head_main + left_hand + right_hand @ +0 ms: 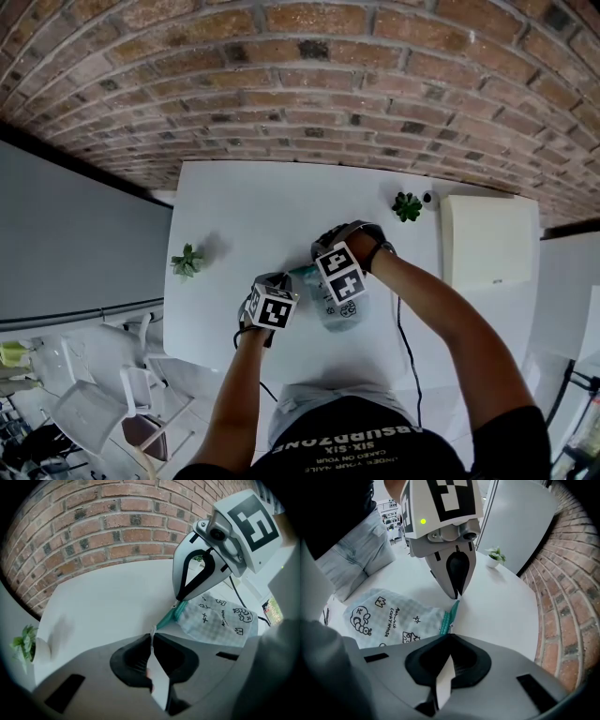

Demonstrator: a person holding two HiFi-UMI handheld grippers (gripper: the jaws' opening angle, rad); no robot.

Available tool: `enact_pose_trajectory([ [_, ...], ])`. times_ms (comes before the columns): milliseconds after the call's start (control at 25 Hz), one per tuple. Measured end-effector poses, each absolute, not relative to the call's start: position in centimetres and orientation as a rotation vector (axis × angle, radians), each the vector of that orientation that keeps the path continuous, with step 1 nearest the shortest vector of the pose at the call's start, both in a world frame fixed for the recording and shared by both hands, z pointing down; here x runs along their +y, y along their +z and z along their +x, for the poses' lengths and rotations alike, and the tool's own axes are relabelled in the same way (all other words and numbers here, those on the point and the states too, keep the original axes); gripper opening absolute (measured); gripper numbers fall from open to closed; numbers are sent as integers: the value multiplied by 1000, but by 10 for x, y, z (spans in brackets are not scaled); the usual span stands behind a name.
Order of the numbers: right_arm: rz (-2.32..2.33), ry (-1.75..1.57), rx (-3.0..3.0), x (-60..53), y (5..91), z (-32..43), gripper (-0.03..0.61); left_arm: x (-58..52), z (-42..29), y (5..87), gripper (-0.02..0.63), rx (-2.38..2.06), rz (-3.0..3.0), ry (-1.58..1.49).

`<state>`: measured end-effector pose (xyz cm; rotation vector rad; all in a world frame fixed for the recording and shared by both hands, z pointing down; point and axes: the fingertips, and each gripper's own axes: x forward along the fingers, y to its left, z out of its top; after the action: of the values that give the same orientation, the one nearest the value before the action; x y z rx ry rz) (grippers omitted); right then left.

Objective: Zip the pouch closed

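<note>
checked pouch (218, 620) lies on the white tabletop (262, 206), mostly covered in the head view. left gripper (152, 637) pinched shut on the teal zipper (168, 618) end; right gripper (449, 635) closed on the zipper too — pull hidden under its tips.

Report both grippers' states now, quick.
Left gripper: closed, pinching the teal zipper tail of the pouch.
Right gripper: closed on the zipper, seemingly its pull.

Checked pouch (389, 618) lying flat on the white tabletop (262, 206)

Pale blue-grey check fabric printed with black doodles and lettering. A teal zipper (171, 616) runs along one narrow end, its tape drawn out straight; whether it is closed cannot be told.
</note>
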<state>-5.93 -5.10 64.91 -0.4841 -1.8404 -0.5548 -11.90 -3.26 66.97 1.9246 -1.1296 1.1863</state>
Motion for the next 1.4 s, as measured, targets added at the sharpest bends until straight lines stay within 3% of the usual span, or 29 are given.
enact_pose_trajectory([
  [640, -430, -587, -1725, -66, 664, -31, -3, -32, -119, 671, 25, -1136, 1906, 1180],
  [840, -307, -422, -1827, -84, 654, -6, -3, -33, -121, 671, 25, -1140, 1912, 1175],
  [1280, -150, -357, -1988, -79, 649, -43, -2, -32, -118, 671, 25, -1143, 1897, 1184],
  [1400, -185, -335, -1969, -74, 652, -47, 55, -33, -118, 671, 25, -1144, 1897, 1178],
])
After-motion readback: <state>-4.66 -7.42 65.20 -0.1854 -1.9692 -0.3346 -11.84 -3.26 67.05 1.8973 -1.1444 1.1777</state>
